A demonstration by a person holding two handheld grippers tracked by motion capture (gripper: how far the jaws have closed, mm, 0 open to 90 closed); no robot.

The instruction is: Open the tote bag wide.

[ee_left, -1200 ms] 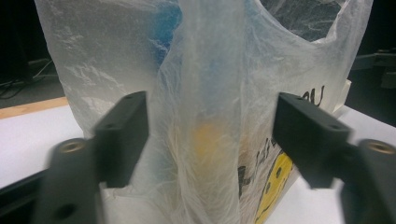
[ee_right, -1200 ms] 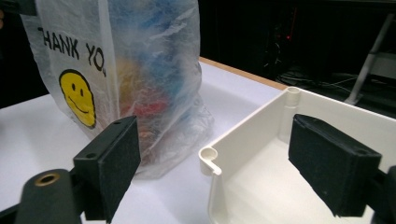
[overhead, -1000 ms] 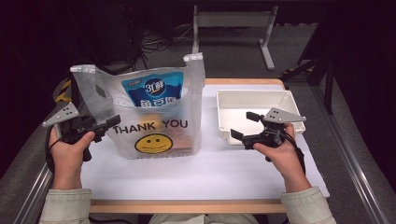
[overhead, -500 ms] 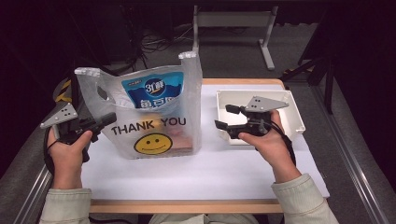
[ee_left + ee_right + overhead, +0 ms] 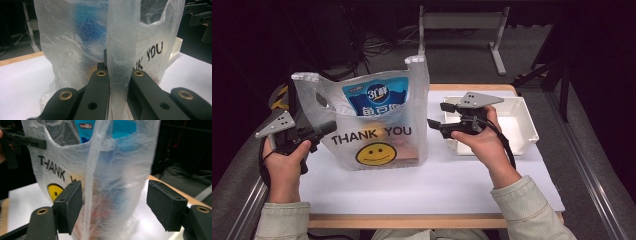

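Observation:
A clear plastic bag [image 5: 372, 130] printed "THANK YOU" with a yellow smiley stands upright on the white table [image 5: 437, 185]. A blue packet [image 5: 374, 97] and other goods are inside it. My left gripper [image 5: 328, 128] is shut on the bag's left side; in the left gripper view a folded strip of the bag [image 5: 117, 50] is pinched between its jaws [image 5: 117, 75]. My right gripper [image 5: 437, 115] is at the bag's right edge. Its jaws have just been closing a little but stand open, and the bag's edge [image 5: 100, 182] lies between the pads [image 5: 113, 202] without being pressed.
A white rectangular tray [image 5: 522, 120] sits at the right of the table, behind my right hand. A metal rail [image 5: 592, 170] runs along the table's right side. A grey stand [image 5: 462, 20] is on the floor beyond the far edge.
My right gripper has come left and up from over the tray to the bag's right edge. My left gripper has closed on the bag's left side and stayed there.

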